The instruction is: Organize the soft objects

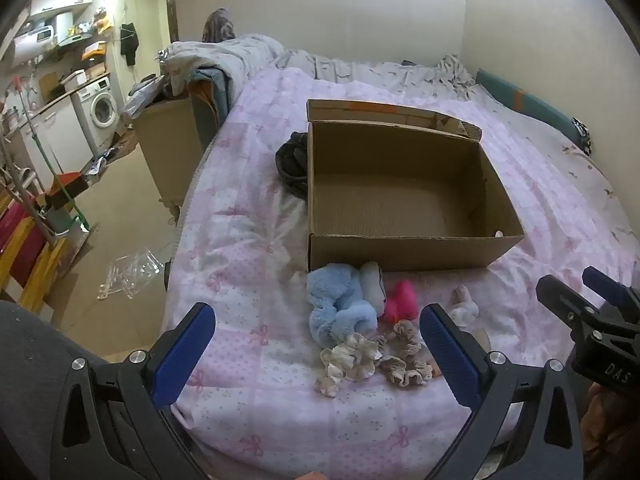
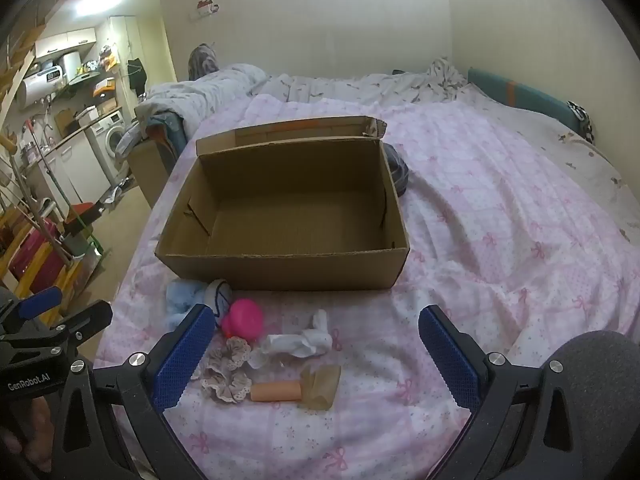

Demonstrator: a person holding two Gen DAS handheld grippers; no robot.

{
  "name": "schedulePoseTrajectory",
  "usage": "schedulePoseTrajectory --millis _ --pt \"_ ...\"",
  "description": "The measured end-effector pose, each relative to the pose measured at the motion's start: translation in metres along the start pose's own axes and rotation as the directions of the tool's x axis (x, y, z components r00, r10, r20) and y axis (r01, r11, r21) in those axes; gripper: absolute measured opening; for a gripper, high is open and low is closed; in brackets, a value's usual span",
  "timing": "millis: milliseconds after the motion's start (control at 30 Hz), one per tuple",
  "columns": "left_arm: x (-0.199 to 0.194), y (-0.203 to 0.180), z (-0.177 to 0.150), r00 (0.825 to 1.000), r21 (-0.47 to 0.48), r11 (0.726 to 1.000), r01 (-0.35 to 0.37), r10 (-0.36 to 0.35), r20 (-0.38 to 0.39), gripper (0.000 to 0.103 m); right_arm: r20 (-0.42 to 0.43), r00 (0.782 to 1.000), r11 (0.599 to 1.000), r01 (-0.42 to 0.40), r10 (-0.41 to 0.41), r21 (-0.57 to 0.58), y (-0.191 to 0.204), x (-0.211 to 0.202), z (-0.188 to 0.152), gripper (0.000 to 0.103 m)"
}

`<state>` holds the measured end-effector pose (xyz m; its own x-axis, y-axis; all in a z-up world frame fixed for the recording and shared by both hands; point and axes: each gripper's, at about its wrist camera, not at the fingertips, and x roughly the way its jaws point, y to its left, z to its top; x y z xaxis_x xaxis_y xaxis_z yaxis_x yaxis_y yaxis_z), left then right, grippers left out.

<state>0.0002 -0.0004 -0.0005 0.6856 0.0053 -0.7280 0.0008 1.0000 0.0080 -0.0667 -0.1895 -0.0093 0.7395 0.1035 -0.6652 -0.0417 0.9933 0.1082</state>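
Gaping wide, both grippers' jaws empty above bedspread (image 2: 500, 240)

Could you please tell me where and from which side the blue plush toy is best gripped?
Probably across the blue plush toy's bulky middle, coming from above with the open left hand-held gripper. It lies flat on the bedspread, close before the cardboard box, with the pink toy beside it.

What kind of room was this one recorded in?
Likely a small studio flat: a bed with a pink quilt shares the room with a washing machine and kitchen-style cupboards. A cardboard box sits on the bed.
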Motion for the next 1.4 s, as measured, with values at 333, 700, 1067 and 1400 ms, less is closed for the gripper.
schedulePoseTrajectory --millis 333,700,1067,1400 --pt "0.001 0.002 -0.002 1.000 -0.005 1.000 0.005 -0.005 0.004 0.102 0.004 1.000 1.000 0.004 -0.004 -0.003 0.000 -0.001 0.000 0.103" --pt "0.001 0.006 -0.003 1.000 -0.003 1.000 0.002 -0.002 0.003 0.102 0.008 1.000 1.000 0.001 -0.001 0.000 0.001 -0.002 0.002 0.103" --pt "0.000 0.007 -0.004 1.000 0.001 1.000 -0.001 0.001 0.002 0.102 0.019 1.000 1.000 -0.001 0.001 0.000 -0.003 -0.002 0.001 0.103" --pt "0.004 0.009 -0.005 1.000 0.002 1.000 -0.005 0.005 -0.002 0.102 0.007 1.000 1.000 -0.005 0.005 0.002 0.000 -0.003 0.003 0.103"
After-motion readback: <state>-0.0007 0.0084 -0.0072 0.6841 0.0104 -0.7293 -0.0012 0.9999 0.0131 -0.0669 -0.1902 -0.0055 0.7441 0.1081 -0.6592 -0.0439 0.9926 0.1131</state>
